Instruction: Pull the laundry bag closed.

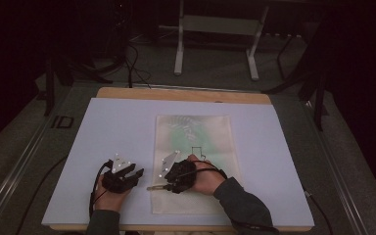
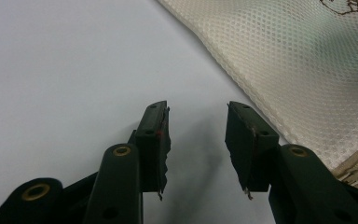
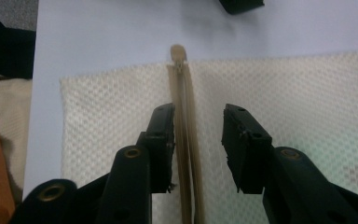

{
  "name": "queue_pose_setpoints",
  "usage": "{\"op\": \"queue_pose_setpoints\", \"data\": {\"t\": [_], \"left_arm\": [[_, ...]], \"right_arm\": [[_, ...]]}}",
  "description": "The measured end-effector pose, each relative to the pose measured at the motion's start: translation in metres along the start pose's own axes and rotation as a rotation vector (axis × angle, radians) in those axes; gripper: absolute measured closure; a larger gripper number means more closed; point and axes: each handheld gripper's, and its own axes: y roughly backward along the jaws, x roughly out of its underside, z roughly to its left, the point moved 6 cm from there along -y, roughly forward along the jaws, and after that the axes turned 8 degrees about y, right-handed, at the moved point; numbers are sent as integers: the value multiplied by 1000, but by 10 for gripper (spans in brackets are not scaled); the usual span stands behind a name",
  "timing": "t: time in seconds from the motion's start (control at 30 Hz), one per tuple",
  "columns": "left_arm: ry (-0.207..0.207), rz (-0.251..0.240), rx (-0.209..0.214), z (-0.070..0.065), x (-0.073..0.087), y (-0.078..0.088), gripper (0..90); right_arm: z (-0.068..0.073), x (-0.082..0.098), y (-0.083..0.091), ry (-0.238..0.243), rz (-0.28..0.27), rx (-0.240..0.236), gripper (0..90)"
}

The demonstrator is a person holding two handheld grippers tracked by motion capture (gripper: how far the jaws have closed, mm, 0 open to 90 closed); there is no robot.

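Observation:
A cream mesh pouch (image 1: 196, 132) with a green tint and a dark printed outline lies flat on the white board (image 1: 112, 122). Its beige zipper (image 3: 186, 140) runs across the near part and ends in a tab (image 3: 178, 53) at the pouch's left edge. My right gripper (image 1: 170, 185) is low over the pouch and open, one jaw on each side of the zipper (image 3: 198, 112), touching nothing that I can make out. My left gripper (image 1: 136, 175) is open over bare board just left of the pouch (image 2: 307, 60), with nothing between its jaws (image 2: 196, 109).
The board rests on a wooden table (image 1: 176, 94) with grey floor around it. A metal stand (image 1: 215, 29) is behind the table, and cables (image 1: 132, 63) lie on the floor at the back left. In the right gripper view a beige cloth (image 3: 4, 107) lies off the board's edge.

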Motion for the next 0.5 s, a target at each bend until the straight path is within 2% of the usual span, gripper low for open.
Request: {"op": "queue_pose_setpoints", "data": {"t": [0.17,0.5], "left_arm": [[4,-7,0,0,0,0,584],[11,-17,-1,2,-1,2,581]], "right_arm": [[-2,-8,-5,10,-1,-6,739],[1,-24,-21,12,-17,-31,754]]}}
